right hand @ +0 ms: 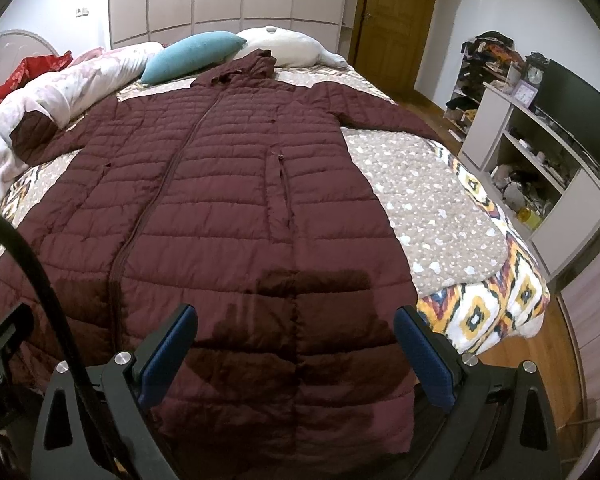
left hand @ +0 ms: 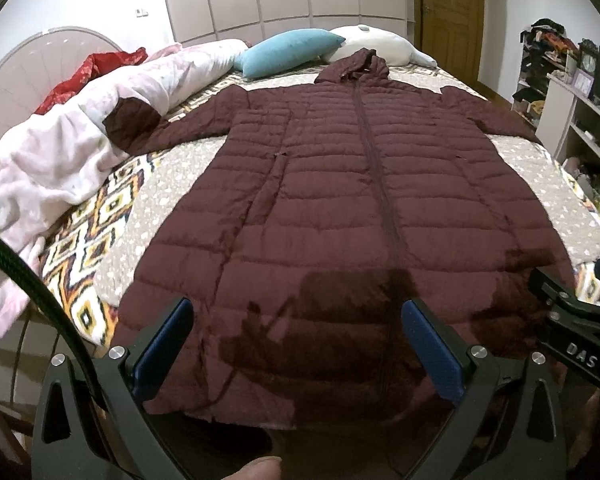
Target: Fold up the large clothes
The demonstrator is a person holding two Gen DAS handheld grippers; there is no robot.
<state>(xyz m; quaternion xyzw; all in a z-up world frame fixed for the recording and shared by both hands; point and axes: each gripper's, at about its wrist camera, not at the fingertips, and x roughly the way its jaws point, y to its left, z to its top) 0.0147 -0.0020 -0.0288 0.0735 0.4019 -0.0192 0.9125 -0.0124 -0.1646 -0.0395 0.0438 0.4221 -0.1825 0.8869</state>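
Observation:
A long maroon quilted hooded coat [left hand: 340, 184] lies flat, front up and zipped, on the bed, sleeves spread out and hood toward the pillows; it also shows in the right wrist view [right hand: 220, 184]. My left gripper [left hand: 298, 312] is open and empty, held above the coat's hem left of the zipper. My right gripper [right hand: 296, 320] is open and empty above the hem's right part. The right gripper's body [left hand: 572, 320] shows at the right edge of the left wrist view.
The bed has a patterned cover [right hand: 440, 200]. A pink-white duvet [left hand: 60, 152] is heaped on the left over the coat's left cuff. A teal pillow [left hand: 288, 50] and a white pillow [left hand: 376, 42] lie at the head. Shelves [right hand: 540, 152] stand at the right.

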